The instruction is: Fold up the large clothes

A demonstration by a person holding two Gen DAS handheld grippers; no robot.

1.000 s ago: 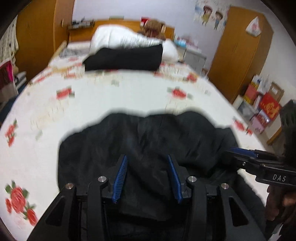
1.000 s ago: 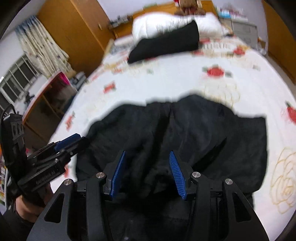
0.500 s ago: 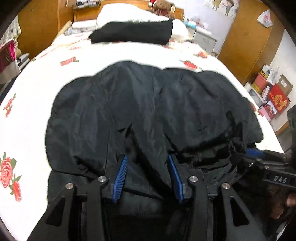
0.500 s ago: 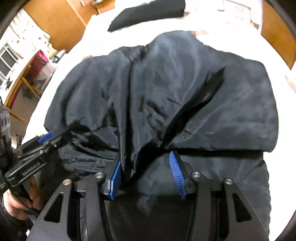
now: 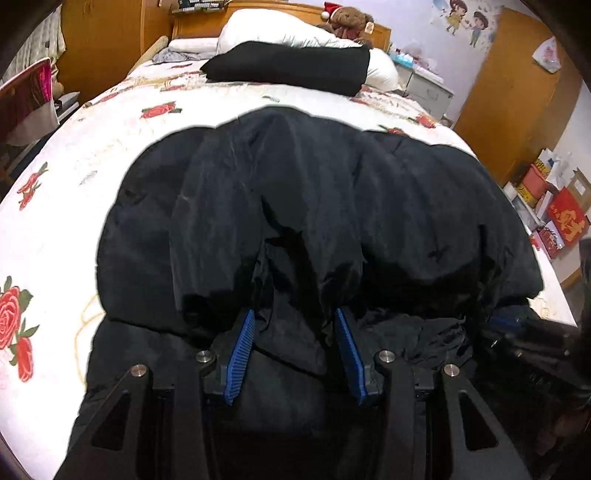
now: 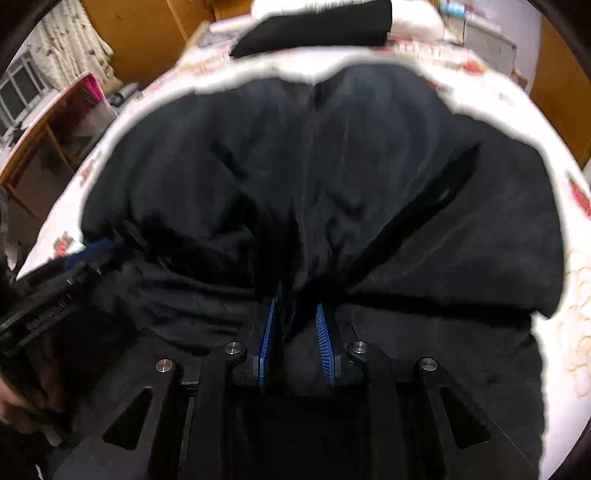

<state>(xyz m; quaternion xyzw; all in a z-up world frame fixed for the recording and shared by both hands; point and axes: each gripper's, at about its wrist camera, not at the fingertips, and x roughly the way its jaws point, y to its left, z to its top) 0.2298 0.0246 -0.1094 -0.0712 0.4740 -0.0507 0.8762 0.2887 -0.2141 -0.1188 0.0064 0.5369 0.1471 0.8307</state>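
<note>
A large black jacket (image 5: 303,206) lies bunched on the rose-print bed (image 5: 92,147); it fills the right wrist view (image 6: 332,177) too. My left gripper (image 5: 295,325) stands open with a fold of the jacket's near edge between its blue pads. My right gripper (image 6: 295,314) has its pads narrowed onto a ridge of the jacket's fabric. The right gripper shows at the right edge of the left wrist view (image 5: 517,325), the left gripper at the left of the right wrist view (image 6: 85,254).
A folded black garment (image 5: 291,68) lies against white pillows (image 5: 280,29) at the bed's head, with a teddy bear (image 5: 347,22) behind. Wooden wardrobes stand left and right (image 5: 517,92). Boxes (image 5: 554,206) sit on the floor at right; a desk (image 6: 48,147) stands left of the bed.
Both grippers dropped low onto the jacket's near edge. The right gripper's pads closed in on a ridge of fabric; the left gripper stayed open with cloth between its pads.
</note>
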